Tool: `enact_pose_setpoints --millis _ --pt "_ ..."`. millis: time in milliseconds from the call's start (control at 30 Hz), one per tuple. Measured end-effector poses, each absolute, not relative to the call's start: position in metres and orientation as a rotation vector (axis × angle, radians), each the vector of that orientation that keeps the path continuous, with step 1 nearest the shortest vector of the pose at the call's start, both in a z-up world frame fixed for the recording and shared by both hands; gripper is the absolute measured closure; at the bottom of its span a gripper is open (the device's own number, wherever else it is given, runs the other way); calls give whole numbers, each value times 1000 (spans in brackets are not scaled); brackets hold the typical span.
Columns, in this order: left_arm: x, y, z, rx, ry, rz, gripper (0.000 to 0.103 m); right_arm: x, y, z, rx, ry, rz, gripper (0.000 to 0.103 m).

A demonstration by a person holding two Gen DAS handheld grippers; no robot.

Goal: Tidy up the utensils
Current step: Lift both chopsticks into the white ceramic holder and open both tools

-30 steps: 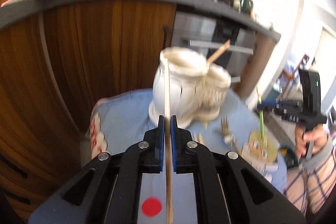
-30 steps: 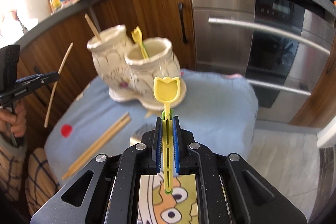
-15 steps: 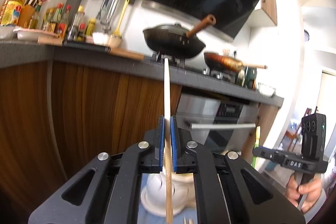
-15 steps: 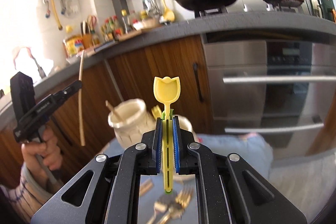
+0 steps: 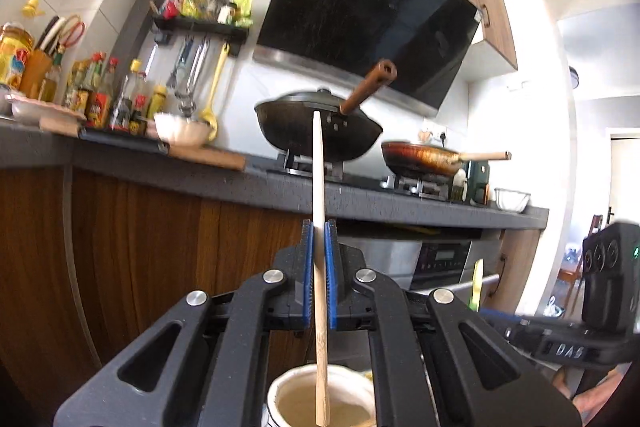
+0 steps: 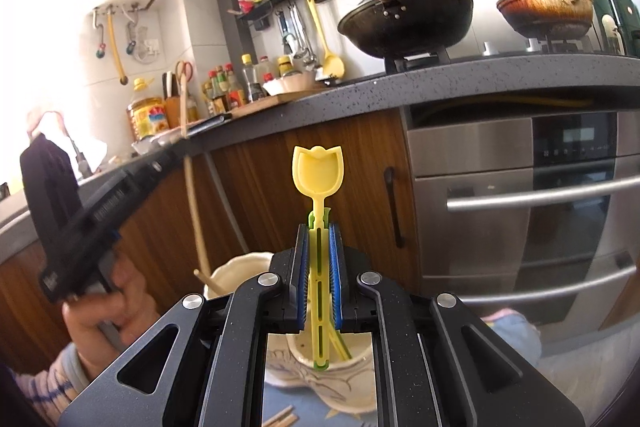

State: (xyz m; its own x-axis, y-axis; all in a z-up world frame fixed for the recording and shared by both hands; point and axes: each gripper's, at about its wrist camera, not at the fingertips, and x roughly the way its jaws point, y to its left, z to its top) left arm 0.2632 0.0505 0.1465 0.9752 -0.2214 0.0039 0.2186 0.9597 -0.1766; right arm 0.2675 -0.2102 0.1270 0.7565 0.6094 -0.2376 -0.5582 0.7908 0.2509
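Observation:
My left gripper point(image 5: 319, 231) is shut on a wooden chopstick point(image 5: 319, 227) held upright; its lower end hangs over the mouth of a cream ceramic holder cup point(image 5: 320, 399). My right gripper point(image 6: 319, 235) is shut on a yellow tulip-shaped spoon point(image 6: 317, 173), held upright with its handle end in the other cup point(image 6: 360, 359) of the cream holder, beside another yellow utensil. In the right wrist view the left gripper point(image 6: 100, 203) and its chopstick point(image 6: 192, 195) show at the left, over the far cup point(image 6: 240, 267), which holds a wooden stick.
The holder stands on a blue cloth point(image 6: 296, 403) with loose chopsticks point(image 6: 280, 419) lying on it. Behind are wooden cabinets point(image 5: 140, 247), an oven point(image 6: 520, 207), and a dark counter point(image 6: 440, 75) with a wok point(image 5: 316, 135) and a pan point(image 5: 420, 159).
Both grippers have tilted up and moved over the holder. The chopstick's lower end now hangs over one cup and the spoon's handle end is down in the other.

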Motion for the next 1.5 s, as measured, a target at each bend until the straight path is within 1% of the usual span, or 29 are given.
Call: enact_pose_setpoints --millis 167,500,833,1100,1233,1400,1500 --pt "270 47 128 -171 57 -194 97 279 -201 112 163 338 632 93" --pt "262 41 98 -121 189 -193 97 283 -184 86 46 434 582 93" --pt "265 36 94 -92 283 -210 97 284 -172 73 -15 503 567 92" --pt "265 34 94 -69 286 -186 97 289 -169 68 -21 529 554 92" --pt "263 35 96 -64 281 -163 97 289 -170 70 -20 525 549 89" --pt "260 34 99 -44 271 -152 94 286 -173 72 -13 513 553 85" --pt "256 34 100 -35 259 -142 82 283 -175 75 -14 502 554 82"
